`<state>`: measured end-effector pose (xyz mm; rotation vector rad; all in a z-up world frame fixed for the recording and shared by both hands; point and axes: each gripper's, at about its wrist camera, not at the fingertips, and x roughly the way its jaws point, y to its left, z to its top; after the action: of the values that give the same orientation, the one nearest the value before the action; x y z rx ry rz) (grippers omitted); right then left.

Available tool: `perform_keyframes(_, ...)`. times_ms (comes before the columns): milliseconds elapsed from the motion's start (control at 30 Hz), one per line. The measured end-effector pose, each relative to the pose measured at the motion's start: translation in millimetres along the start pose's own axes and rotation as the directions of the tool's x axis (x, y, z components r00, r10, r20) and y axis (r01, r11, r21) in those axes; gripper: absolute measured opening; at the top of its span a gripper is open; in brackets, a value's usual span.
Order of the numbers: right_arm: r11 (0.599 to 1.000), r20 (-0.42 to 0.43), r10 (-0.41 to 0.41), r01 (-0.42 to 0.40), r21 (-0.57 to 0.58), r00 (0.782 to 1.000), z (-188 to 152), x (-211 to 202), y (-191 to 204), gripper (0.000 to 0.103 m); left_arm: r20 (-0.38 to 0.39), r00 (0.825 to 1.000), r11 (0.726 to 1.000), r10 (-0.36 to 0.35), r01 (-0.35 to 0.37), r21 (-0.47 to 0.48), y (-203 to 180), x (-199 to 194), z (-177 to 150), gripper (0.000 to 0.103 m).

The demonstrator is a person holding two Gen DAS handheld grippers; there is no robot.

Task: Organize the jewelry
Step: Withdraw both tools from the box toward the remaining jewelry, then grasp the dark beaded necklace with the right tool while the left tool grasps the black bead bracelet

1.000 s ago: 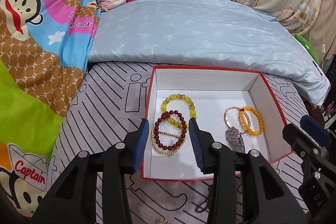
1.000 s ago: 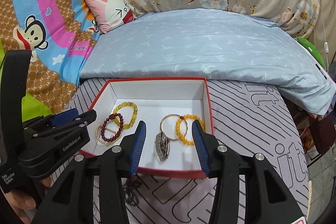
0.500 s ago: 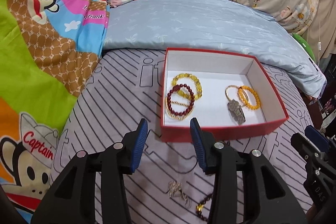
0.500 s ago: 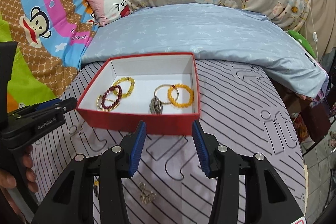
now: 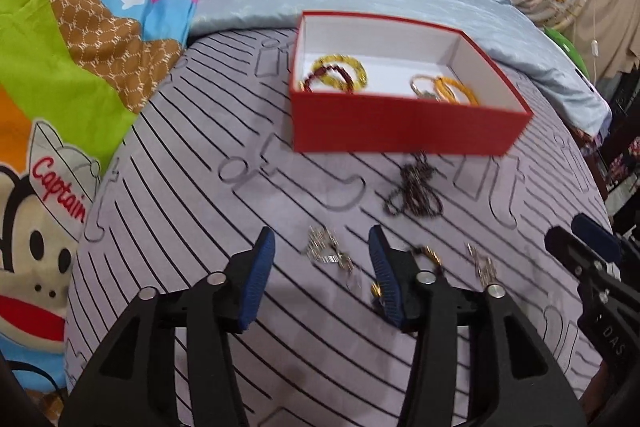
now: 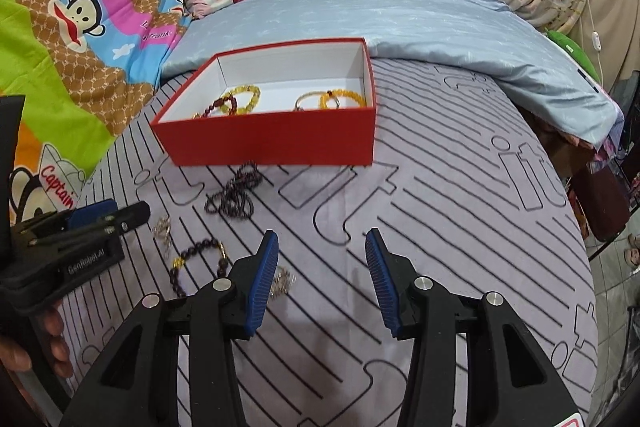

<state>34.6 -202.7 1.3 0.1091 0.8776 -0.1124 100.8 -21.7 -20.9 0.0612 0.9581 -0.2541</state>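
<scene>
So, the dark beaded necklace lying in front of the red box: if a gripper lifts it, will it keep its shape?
Probably not. The dark beaded necklace lies in loose, bunched loops, so it likely hangs limp. Its small round beads may slip between pads. Being tangled, it may come up as one clump.

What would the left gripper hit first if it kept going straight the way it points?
Probably the small silver jewelry piece lying on the striped purple bedsheet, between the opening jaws of the left gripper; depth is uncertain.

Box front hid the bracelets; small pieces blurred

The red box wall cut off the lower halves of the bracelets inside, the dark bead bracelet sat partly behind one left finger, and the small silver piece was too blurred to identify.
</scene>
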Motion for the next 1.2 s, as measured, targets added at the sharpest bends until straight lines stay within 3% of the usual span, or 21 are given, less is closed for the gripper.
perform_keyframes(200,1.000,-0.027,-0.002,0.002,0.002,1.000,-16,1,-3,0.045,-0.070,0.997,1.000,-0.019,0.019,-0.001,-13,14,-28,0.048)
perform_keyframes(567,1.000,-0.036,0.011,-0.011,0.001,0.999,-19,4,0,0.045,-0.054,0.998,1.000,0.017,-0.016,0.023,-22,25,-34,0.048)
perform_keyframes(667,1.000,-0.039,0.014,-0.014,-0.001,0.999,-19,5,2,0.045,-0.048,0.999,0.999,0.013,-0.011,0.048,-24,23,-35,0.040)
perform_keyframes(833,1.000,-0.043,0.021,-0.021,-0.010,0.999,-19,7,8,0.045,-0.053,0.998,0.997,-0.015,0.018,0.069,-25,20,-37,0.008)
perform_keyframes(1033,0.999,-0.050,0.036,-0.038,-0.024,0.998,-16,11,15,0.045,-0.064,0.995,0.996,-0.079,0.081,0.043,-16,13,-38,0.008)
perform_keyframes(1200,0.997,-0.054,0.064,-0.066,-0.043,0.997,-8,21,29,0.045,-0.036,0.995,0.996,-0.089,0.090,0.019,-4,-4,-35,0.008)
